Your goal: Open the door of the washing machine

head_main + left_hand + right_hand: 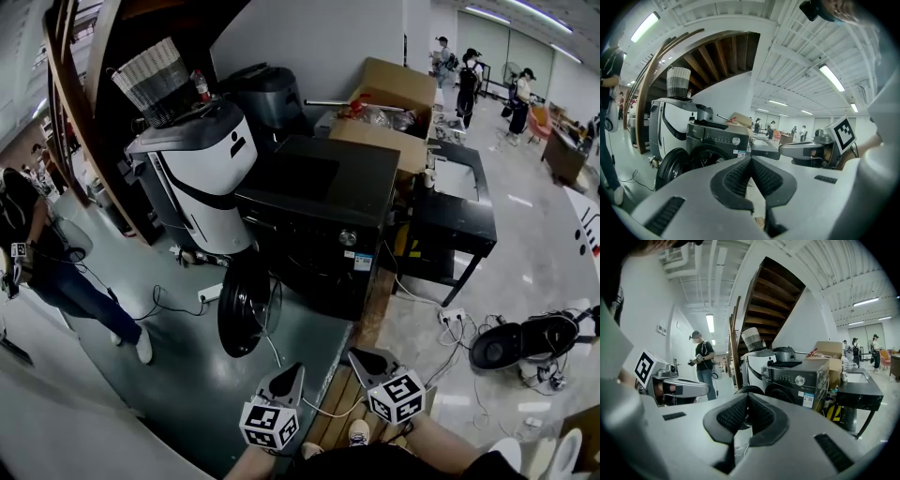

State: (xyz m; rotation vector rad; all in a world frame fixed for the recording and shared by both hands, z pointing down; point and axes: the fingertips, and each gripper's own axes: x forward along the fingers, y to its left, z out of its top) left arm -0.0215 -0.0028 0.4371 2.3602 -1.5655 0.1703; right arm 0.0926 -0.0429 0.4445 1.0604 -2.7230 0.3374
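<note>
On the green floor, by its right edge, washing machine (319,211): black front-loader, well apart from both grippers.
Door (246,305): round, already swung out to the left, standing out over the green floor.
Left gripper (296,369): clenched, pads meeting with nothing between them (751,159); pointing towards the door.
Right gripper (355,355): clenched and empty (747,395), just beside the left one.
In the way: thin white cable (274,349) trailing over the floor from the door towards the grippers; power strip (211,292) left of the door.
Left of the machine: white-and-black unit (202,178), touching or nearly so, with a woven basket (153,80) on top.
Behind: dark lidded bin (270,94) and open cardboard box (389,94).
Right of the machine: black table (459,220) with a pale sink in it; further right, a black floor device (525,342) among cables.
Left edge: person (42,262) holding another gripper.
Floor (169,375): dull green, then a wooden strip, then pale glossy tiles to the right.
Room: wooden staircase (80,103) overhead at the left, white wall, people standing far back on the right.
</note>
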